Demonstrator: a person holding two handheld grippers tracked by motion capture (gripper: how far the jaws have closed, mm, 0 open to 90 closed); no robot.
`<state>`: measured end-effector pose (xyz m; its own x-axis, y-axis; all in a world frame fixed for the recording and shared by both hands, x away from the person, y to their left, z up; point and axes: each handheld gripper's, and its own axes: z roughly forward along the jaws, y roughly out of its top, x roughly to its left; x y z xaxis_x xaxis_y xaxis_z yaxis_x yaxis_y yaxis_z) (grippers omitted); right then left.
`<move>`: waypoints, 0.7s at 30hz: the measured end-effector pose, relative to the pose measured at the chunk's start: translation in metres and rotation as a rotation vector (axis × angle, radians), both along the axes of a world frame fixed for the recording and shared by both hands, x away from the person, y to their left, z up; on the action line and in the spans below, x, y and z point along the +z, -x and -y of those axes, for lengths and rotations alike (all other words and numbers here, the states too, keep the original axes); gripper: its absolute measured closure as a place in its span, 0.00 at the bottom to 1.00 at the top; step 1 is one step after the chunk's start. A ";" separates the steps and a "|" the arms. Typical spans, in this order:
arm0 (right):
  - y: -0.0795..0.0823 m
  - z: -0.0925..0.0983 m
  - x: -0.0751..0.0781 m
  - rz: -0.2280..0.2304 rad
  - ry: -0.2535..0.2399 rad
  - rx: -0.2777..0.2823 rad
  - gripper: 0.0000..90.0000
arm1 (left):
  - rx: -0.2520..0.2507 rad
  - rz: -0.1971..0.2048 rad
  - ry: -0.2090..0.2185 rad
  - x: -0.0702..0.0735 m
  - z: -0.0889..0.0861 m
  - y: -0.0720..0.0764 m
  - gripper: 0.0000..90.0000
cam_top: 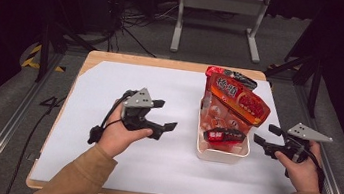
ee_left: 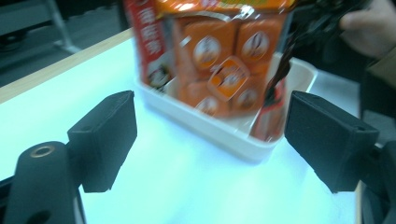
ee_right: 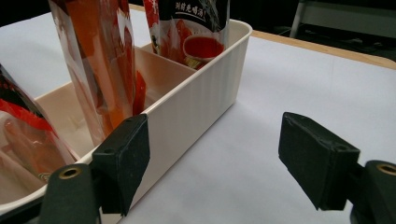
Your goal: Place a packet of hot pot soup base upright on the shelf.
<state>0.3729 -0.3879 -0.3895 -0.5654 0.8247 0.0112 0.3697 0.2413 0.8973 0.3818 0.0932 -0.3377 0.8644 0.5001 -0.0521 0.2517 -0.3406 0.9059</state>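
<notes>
A white plastic bin [cam_top: 220, 154] stands on the white sheet right of centre. It holds a tall orange snack bag [cam_top: 237, 103] leaning upright and a small red packet [cam_top: 224, 135] near its front. My left gripper [cam_top: 166, 115] hovers open to the left of the bin, apart from it, jaws pointing at it. In the left gripper view the open gripper [ee_left: 210, 130] frames the bin [ee_left: 219, 135] and the orange bag [ee_left: 219, 56]. My right gripper [cam_top: 263, 133] is open just right of the bin. Its left pad [ee_right: 123, 158] sits close by the bin wall [ee_right: 201, 102]; nothing is gripped.
A white sheet [cam_top: 125, 171] covers the wooden table [cam_top: 164, 63]. A grey metal stand [cam_top: 220, 5] is on the floor behind the table, with cables beside it. Aluminium rails [cam_top: 3, 135] run along both sides. A dark red packet [ee_right: 191, 28] stands at the bin's far end.
</notes>
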 end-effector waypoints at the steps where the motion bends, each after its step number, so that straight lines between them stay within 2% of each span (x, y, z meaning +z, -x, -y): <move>1: 0.000 0.000 -0.001 0.001 -0.002 0.000 0.28 | 0.009 0.004 -0.008 -0.002 -0.007 0.002 0.19; 5: 0.001 0.001 -0.004 0.004 0.001 0.003 0.27 | 0.076 -0.021 0.003 -0.018 -0.036 0.008 0.19; 8: 0.001 -0.001 -0.008 0.005 0.006 0.008 0.27 | 0.100 -0.029 0.013 -0.024 -0.046 0.008 0.19; 10: 0.000 -0.003 -0.011 -0.004 0.015 0.011 0.26 | 0.145 -0.031 0.016 -0.033 -0.060 0.013 0.18; 12: 0.000 -0.004 -0.013 -0.008 0.022 0.015 0.26 | 0.162 -0.030 0.017 -0.037 -0.063 0.015 0.17; 13: -0.001 -0.006 -0.015 -0.012 0.038 0.020 0.26 | 0.179 -0.035 0.010 -0.044 -0.070 0.020 0.16; 15: -0.001 -0.007 -0.015 -0.010 0.041 0.021 0.26 | 0.184 -0.042 0.003 -0.047 -0.073 0.022 0.16; 16: -0.001 -0.008 -0.016 -0.011 0.040 0.026 0.25 | 0.199 -0.049 0.003 -0.051 -0.080 0.025 0.15; 18: -0.001 -0.008 -0.017 -0.005 0.043 0.027 0.25 | 0.214 -0.061 0.022 -0.055 -0.087 0.027 0.14; 19: -0.001 -0.008 -0.017 -0.005 0.043 0.027 0.25 | 0.214 -0.061 0.022 -0.055 -0.087 0.027 0.13; 21: -0.001 -0.009 -0.017 -0.001 0.042 0.028 0.25 | 0.238 -0.056 0.037 -0.059 -0.098 0.026 0.12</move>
<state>0.3742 -0.3793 -0.4068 -0.5882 0.8084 -0.0224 0.3635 0.2889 0.8857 0.3555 0.1908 -0.3968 0.7176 0.6863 -0.1186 0.3710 -0.2326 0.8990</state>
